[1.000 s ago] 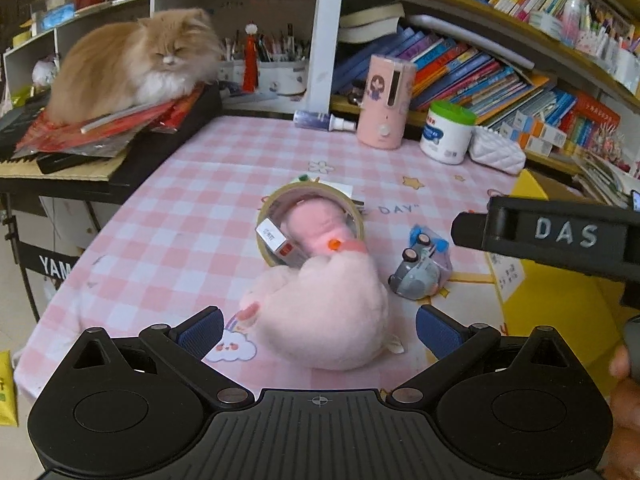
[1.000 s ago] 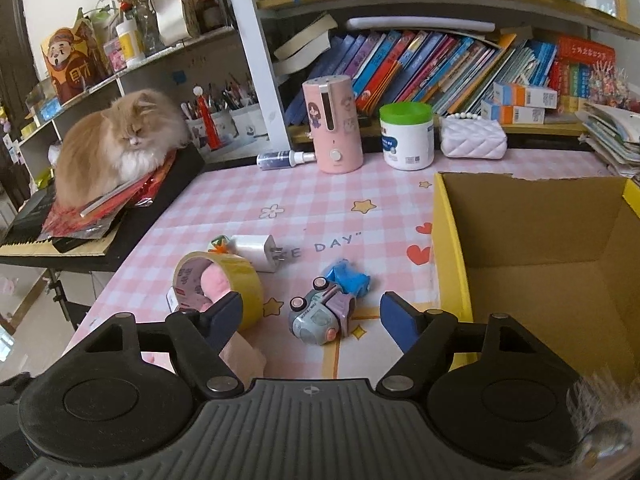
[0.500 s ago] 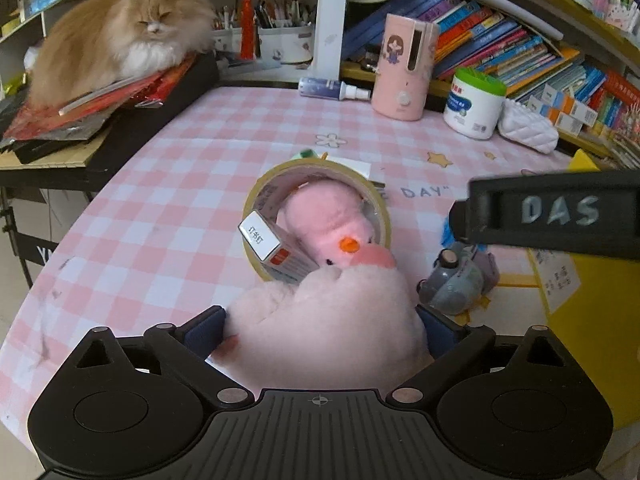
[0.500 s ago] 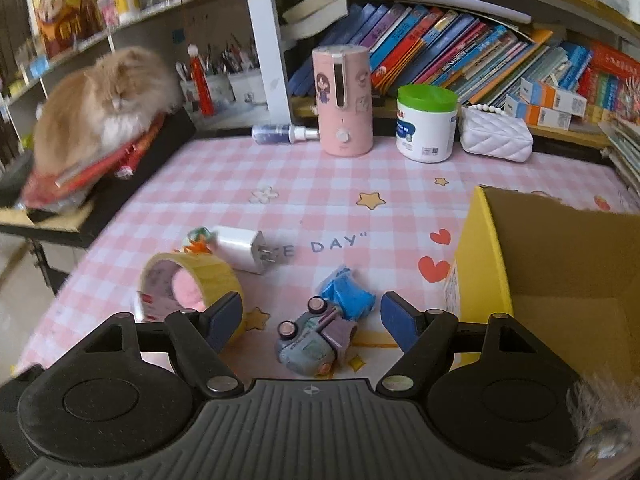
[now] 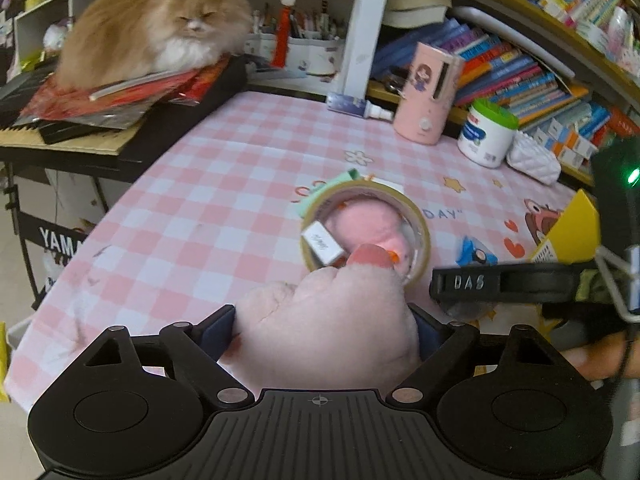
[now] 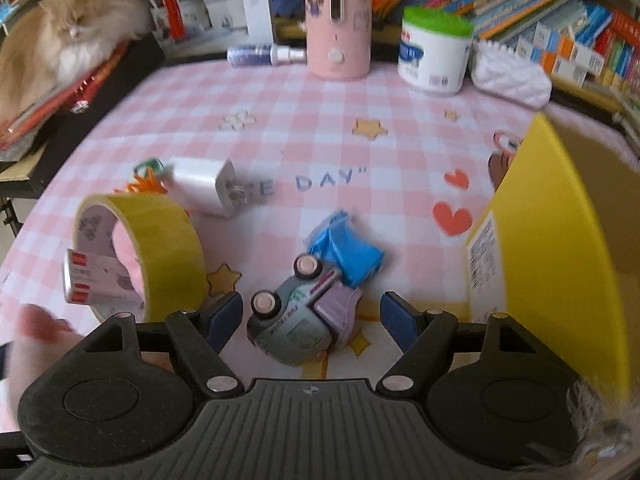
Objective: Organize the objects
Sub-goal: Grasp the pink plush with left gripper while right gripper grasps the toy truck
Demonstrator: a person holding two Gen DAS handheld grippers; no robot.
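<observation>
Two grippers worked: the left gripper (image 5: 324,330) was closing around a plush (image 5: 328,332); the right gripper (image 6: 312,314) stood open, a toy truck (image 6: 304,316) between its fingers, untouched.

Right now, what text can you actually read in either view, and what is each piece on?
"DAS": right gripper's finger, seen in the left view.
"YAM", cut off: black stand panel.
"E DAY"": pink checked tablecloth.
"FUN TRUCK": toy truck.
Unreadable: tape roll's tag, yellow box's sticker, white jar's label, book spines.
</observation>
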